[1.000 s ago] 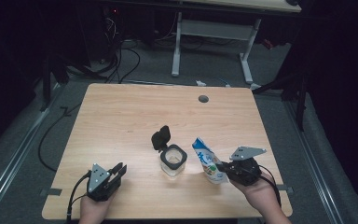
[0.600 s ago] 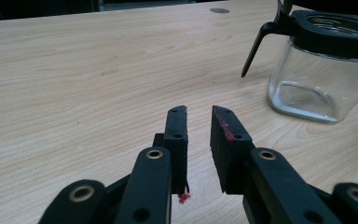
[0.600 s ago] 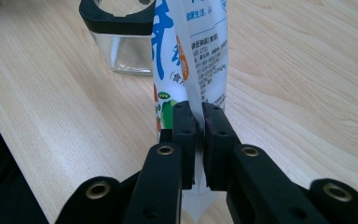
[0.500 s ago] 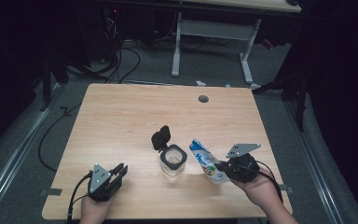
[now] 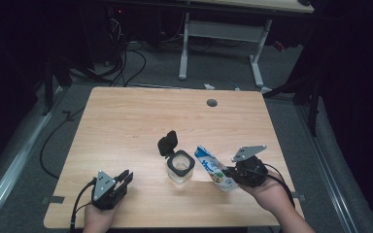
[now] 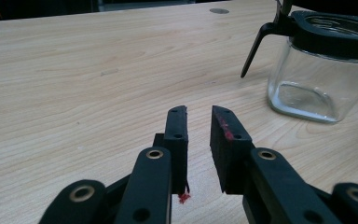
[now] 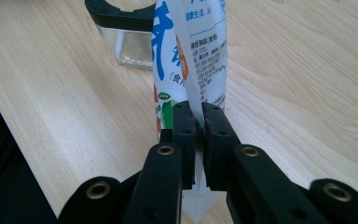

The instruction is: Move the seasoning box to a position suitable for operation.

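The right gripper (image 5: 229, 171) pinches a white and blue pouch (image 5: 214, 167) near its lower end; in the right gripper view the 2 black jaws are closed flat on the pouch (image 7: 189, 56), with its film squeezed between them and a little of its bottom edge hanging below. In the high view the pouch lies tilted over the table (image 5: 141, 111), its top end pointing up and left toward the jar (image 5: 180, 166), its lower end at the gripper. I cannot tell whether the pouch touches the table. The person's right hand (image 5: 269, 191) wraps the gripper from below, and the grey plate on top of it tilts upward. The jar is clear glass with a black rim, standing upright just left of the pouch, near it but apart in the high view; its black lid (image 5: 167, 143) is flipped open and stands up at the jar's far left side. In the right gripper view the jar (image 7: 126, 39) shows behind the pouch. The left gripper (image 5: 121, 178) rests low near the front left of the table, held by the left hand (image 5: 98, 218), well apart from the jar. In the left gripper view its jaws stand slightly parted with nothing between them, red marks on the inner face of one pad, and the jar (image 6: 321, 70) sits off ahead to the right.
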